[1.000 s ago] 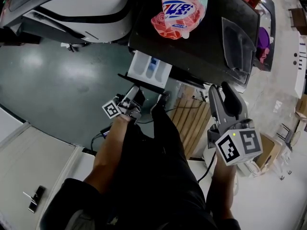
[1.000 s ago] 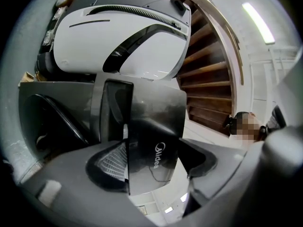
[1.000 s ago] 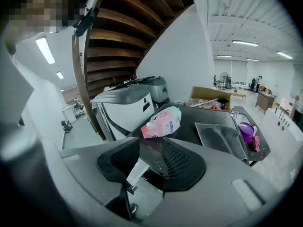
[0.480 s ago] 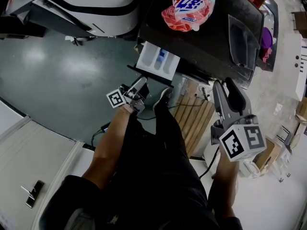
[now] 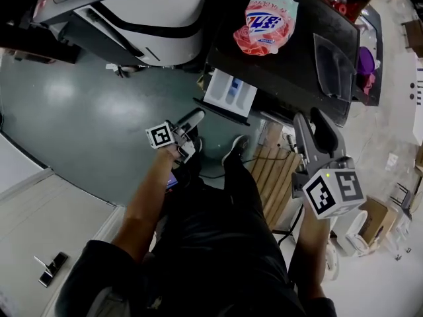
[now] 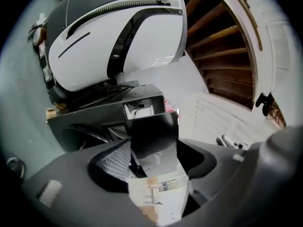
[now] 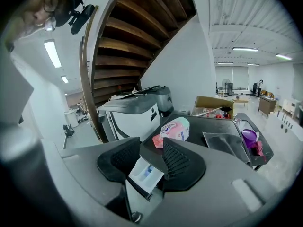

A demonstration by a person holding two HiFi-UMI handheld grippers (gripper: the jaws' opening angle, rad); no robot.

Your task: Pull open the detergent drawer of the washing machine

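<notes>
left gripper (image 5: 195,116), empty jaws apart and just narrowing, hangs near the detergent drawer (image 5: 230,92), its rear hidden.

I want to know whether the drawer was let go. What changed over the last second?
The left gripper has swung and drifted sideways from the detergent drawer; its jaws have just been closing slightly, the drawer front in line between them but ungripped. The drawer stays pulled out, the right gripper open and empty, the detergent bag on the washing machine.
</notes>
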